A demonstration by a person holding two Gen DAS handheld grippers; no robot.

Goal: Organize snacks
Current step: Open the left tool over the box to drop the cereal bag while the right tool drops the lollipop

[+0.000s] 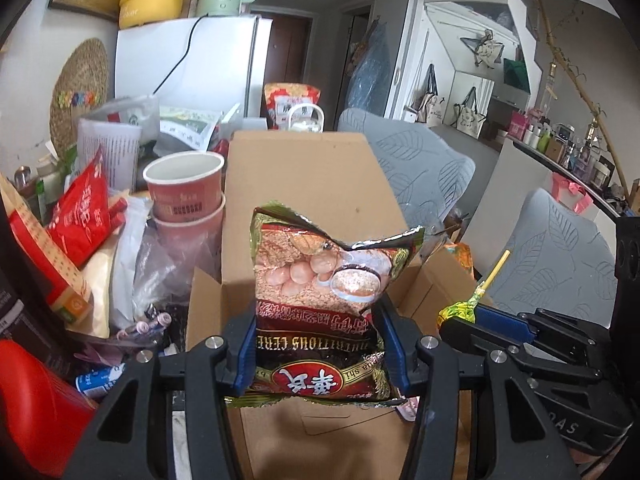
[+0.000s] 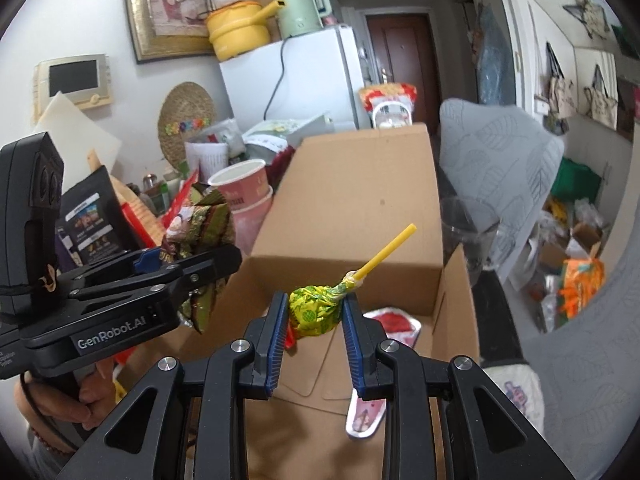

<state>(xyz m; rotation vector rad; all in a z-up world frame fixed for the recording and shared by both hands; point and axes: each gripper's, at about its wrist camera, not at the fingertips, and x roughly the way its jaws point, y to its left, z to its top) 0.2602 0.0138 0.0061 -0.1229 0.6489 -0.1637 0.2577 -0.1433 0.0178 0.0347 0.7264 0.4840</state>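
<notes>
My left gripper [image 1: 318,320] is shut on a cereal bag [image 1: 324,280], brown and green with a red logo, held over the open cardboard box [image 1: 304,184]. My right gripper [image 2: 314,312] is shut on a lollipop [image 2: 316,310] in a yellow-green wrapper, its yellow stick pointing up and right, also above the box [image 2: 352,216]. The left wrist view shows that lollipop [image 1: 460,314] in the right gripper at lower right. In the right wrist view the left gripper [image 2: 208,258] holds the bag [image 2: 204,220] at the left. Two small snack packs [image 2: 394,322] lie on the box floor.
Stacked red paper cups [image 1: 186,196] and red snack packs [image 1: 80,216] crowd the table left of the box. A white fridge [image 1: 188,64] with a yellow pot and green kettle stands behind. Grey leaf-patterned chairs [image 1: 420,164] are to the right. A person's hand [image 2: 60,404] grips the left tool.
</notes>
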